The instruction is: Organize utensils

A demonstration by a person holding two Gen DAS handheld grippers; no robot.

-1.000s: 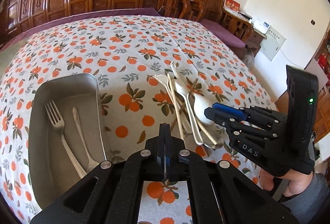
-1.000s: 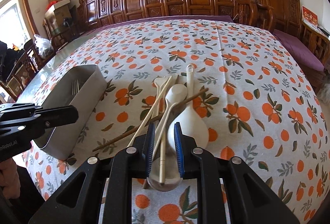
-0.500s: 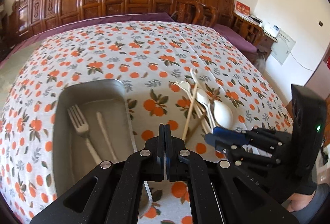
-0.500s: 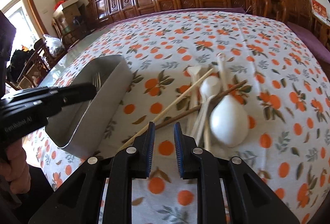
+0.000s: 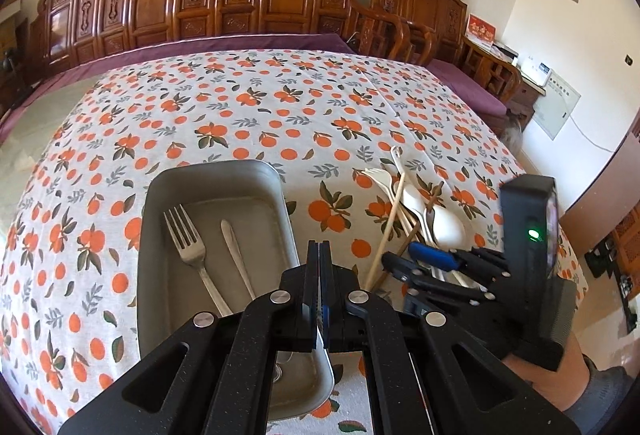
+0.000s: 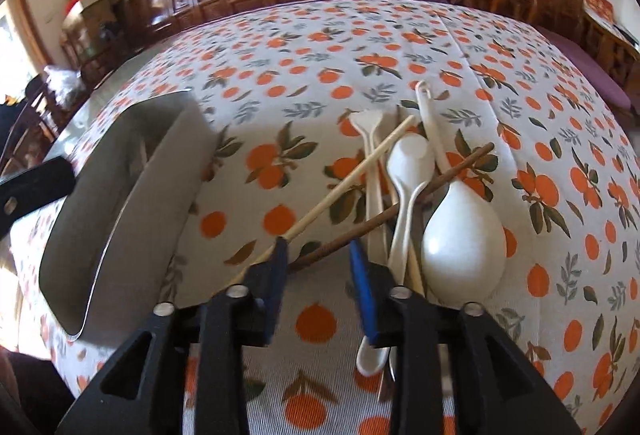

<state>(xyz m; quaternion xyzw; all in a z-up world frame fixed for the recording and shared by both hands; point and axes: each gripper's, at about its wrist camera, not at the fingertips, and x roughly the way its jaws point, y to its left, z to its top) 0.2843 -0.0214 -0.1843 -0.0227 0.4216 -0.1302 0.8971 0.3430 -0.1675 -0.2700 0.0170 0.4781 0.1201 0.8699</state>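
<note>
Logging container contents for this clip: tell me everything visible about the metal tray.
The metal tray is a grey, dull-finished rectangular pan with rounded corners and raised, outward-sloping walls. It sits flat on the orange-print tablecloth, to the left of the loose pile of utensils. Inside lie a metal fork, tines toward the far end, and beside it a slim metal handle whose near end is hidden behind the left gripper. That gripper hangs over the tray's near right corner with its jaws shut; contact cannot be told.

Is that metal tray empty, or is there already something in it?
Not empty. The metal tray holds a fork and a second slim metal utensil, lying side by side.
</note>
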